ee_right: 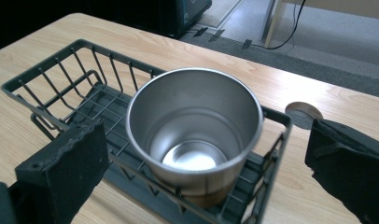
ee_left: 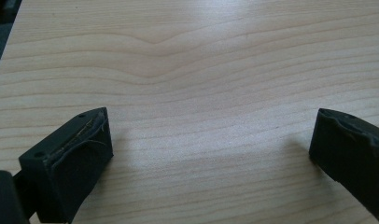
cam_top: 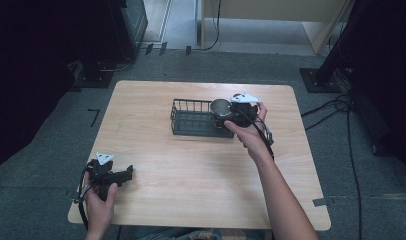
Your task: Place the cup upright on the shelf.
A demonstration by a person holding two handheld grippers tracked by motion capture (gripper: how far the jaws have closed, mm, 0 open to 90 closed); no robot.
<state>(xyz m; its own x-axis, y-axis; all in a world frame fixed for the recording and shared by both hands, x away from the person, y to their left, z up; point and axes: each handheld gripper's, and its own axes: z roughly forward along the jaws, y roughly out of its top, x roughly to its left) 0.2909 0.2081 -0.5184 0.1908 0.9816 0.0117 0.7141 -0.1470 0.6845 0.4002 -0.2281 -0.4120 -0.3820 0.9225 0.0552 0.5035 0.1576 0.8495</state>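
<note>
High view: right hand-held gripper [cam_top: 226, 114] jaws apart by cup [cam_top: 220, 106] in basket [cam_top: 191, 120], seemingly untouching; left hand-held gripper [cam_top: 122, 175] apart, low over table [cam_top: 191, 170].

Overhead table [cam_top: 201, 165]; two close gripper-mounted views

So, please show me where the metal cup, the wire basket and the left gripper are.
metal cup [ee_right: 195, 140]: right gripper view, inner wall.
wire basket [ee_right: 52, 81]: right gripper view, far rim wire.
left gripper [cam_top: 127, 172]: high view, between its jaw tips.
</note>
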